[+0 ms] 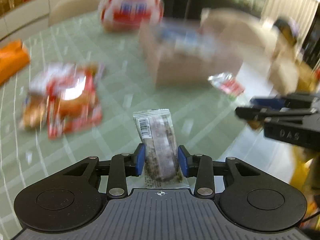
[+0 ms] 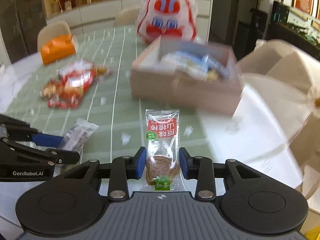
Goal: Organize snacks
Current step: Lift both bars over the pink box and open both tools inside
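My left claw (image 1: 161, 160) clamps a grey snack bar (image 1: 158, 146); my right claw (image 2: 162, 163) clamps a clear hawthorn lollipop packet (image 2: 162, 140). Both packets are held above the green tabletop (image 2: 118, 108), near the cardboard box (image 2: 186, 88) with snacks inside, red snack bags (image 2: 70, 84) lying left.

Snack pile (image 2: 70, 86) left of box (image 2: 186, 88), packets (image 2: 192, 62) inside box

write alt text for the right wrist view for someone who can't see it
The right gripper holds a clear snack packet with a red label above a green table. Ahead sits a cardboard box of snacks.
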